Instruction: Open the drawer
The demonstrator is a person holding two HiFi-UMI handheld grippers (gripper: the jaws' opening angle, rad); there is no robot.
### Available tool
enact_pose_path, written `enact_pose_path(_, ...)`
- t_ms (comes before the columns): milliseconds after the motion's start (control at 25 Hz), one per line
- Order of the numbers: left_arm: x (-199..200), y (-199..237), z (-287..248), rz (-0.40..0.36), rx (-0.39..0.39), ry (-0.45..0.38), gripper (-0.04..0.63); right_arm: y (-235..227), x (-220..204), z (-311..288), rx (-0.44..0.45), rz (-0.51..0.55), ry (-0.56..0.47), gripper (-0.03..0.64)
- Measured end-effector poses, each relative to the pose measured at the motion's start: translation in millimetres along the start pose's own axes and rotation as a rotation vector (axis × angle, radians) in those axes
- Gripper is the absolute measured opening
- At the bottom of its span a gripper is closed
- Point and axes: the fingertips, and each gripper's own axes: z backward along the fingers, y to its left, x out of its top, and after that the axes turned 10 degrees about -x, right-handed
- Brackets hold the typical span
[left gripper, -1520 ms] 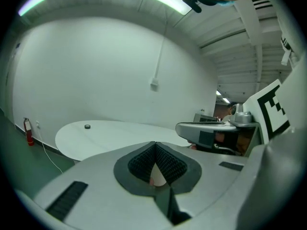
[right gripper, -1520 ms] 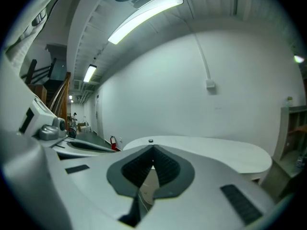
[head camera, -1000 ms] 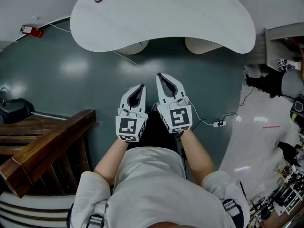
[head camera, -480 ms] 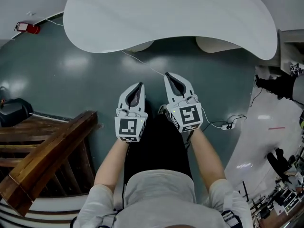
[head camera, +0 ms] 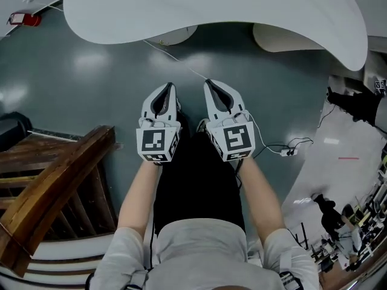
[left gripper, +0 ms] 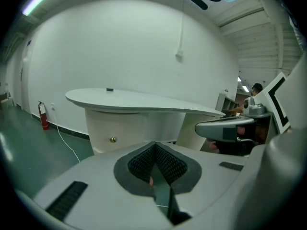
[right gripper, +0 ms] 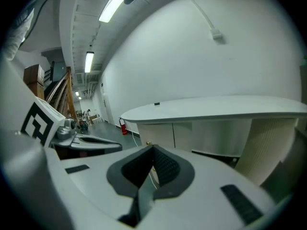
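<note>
Grey-green floor [head camera: 91, 101], white wall [left gripper: 120, 47], curved white desk [head camera: 211, 11] ahead.

left gripper [head camera: 167, 90]: jaws closed tip to tip, nothing between the pads. right gripper [head camera: 211, 87]: same, clamped together and empty. They're held side by side, near each other but not touching. Marker cubes face up at the head camera, noses point at the desk and tilt a bit down. Bare forearms [head camera: 136, 192] run back from them to a grey shirt [head camera: 199, 252]; dark trousers below the grippers. Neither gripper touches anything, and the desk is well apart from both.

drawer [left gripper: 108, 128]: in the white cabinet under the desk top, left of centre in the left gripper view. Its front sits flush with the cabinet, with a small brass knob [left gripper: 112, 139] low on it. The same knob shows just beside the closed tips in the right gripper view.

A thin cable [head camera: 175, 60] runs across the floor from under the desk toward the grippers. Red extinguisher [head camera: 24, 19] at the wall, far left. Slatted wooden frame [head camera: 57, 183] at the person's left. Power strip [head camera: 284, 152] with its lead lies on the floor at right, beside a pale glossy strip [head camera: 326, 162]. The clutter beyond it at lower right is too small to identify.
</note>
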Motion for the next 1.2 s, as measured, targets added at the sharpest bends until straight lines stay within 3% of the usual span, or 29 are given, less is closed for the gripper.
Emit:
enact_pose_path(280,-21,21,-1,0.048,0.047,-0.038,0.005,2,-16,-5,0.002,-0.016,-0.025,0.012)
enact_pose_path(600,-52,54,-36,0.05,0.064,-0.067,0.005,2,-51,-49,0.008,-0.039,-0.044,0.013)
enact_pose_path(1200,-142,132,-119,0.118,0.099,-0.036,0.005,-19,-120,-138,0.011,-0.068,-0.05,0.012)
